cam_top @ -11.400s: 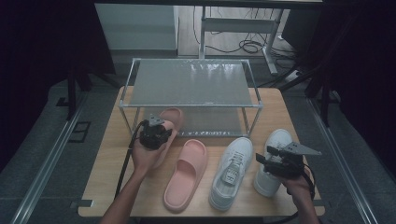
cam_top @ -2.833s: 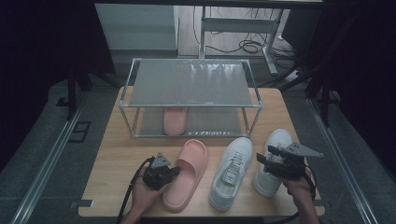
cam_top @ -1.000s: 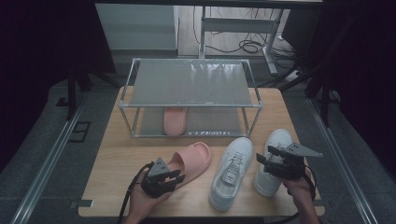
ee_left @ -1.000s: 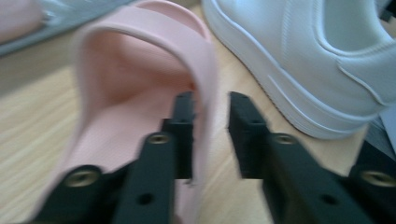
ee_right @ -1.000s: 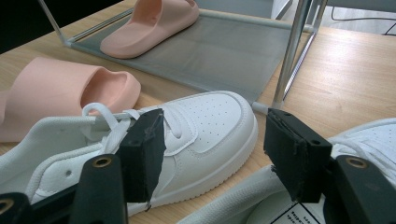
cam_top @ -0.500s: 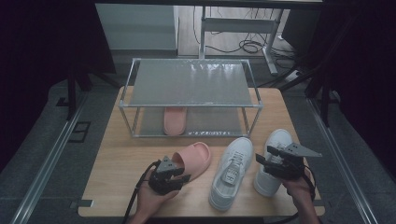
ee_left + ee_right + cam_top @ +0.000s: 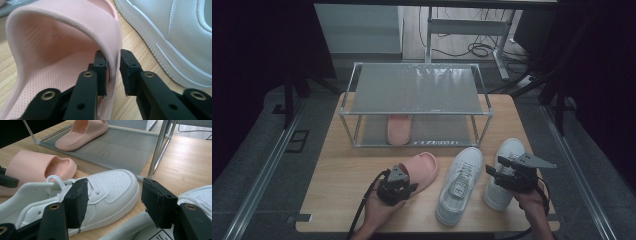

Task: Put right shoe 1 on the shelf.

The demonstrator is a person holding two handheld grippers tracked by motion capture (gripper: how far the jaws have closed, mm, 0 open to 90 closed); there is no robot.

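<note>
Wooden table (image 7: 342, 200), unreadable sneaker label (image 7: 166, 235)

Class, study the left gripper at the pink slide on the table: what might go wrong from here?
1. The left gripper, its fingers just closing, pinches only the thin strap edge of the pink slide; the soft strap may fold or slip out.
2. The white sneaker lies close beside it; a swinging slide could knock it.
3. The shoe rack has a low top shelf; the slide might catch its front bar.
</note>
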